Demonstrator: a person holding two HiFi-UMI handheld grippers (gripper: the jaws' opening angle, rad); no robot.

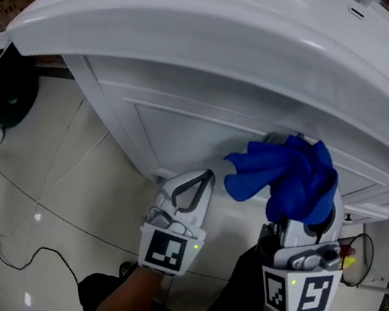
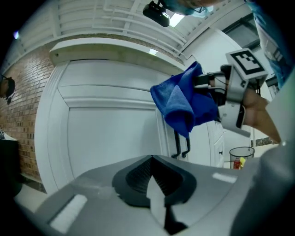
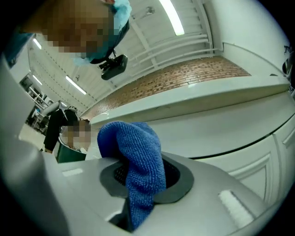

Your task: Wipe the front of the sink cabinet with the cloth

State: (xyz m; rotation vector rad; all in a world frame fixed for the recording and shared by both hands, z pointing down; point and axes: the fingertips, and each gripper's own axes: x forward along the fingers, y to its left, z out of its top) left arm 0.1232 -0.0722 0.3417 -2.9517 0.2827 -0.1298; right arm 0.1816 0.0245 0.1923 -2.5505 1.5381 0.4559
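A: Your right gripper [image 1: 302, 223] has its jaws clamped on a fold of the blue cloth [image 1: 284, 176], so the loose bulk bunches out ahead of them as a pad. I'd judge that spares the white paint from the hard plastic.

B: And you hold that pad high on the sink cabinet front [image 1: 184, 131], at the right side of the door panel. It's just under the basin rim [image 1: 198, 38] and above the dark door handles [image 2: 182, 144]. Whether it presses on the door or sits just off it, I can't tell.

A: Your right forearm reaches up and away from you, with the gripper pointing at the door. It's a sensible place to start: top first, then work down.

B: Your left gripper [image 1: 197, 184] hangs lower and to the left, near the cabinet's foot, jaws closed on nothing. It sits apart from the cloth, so the wiping path is free.
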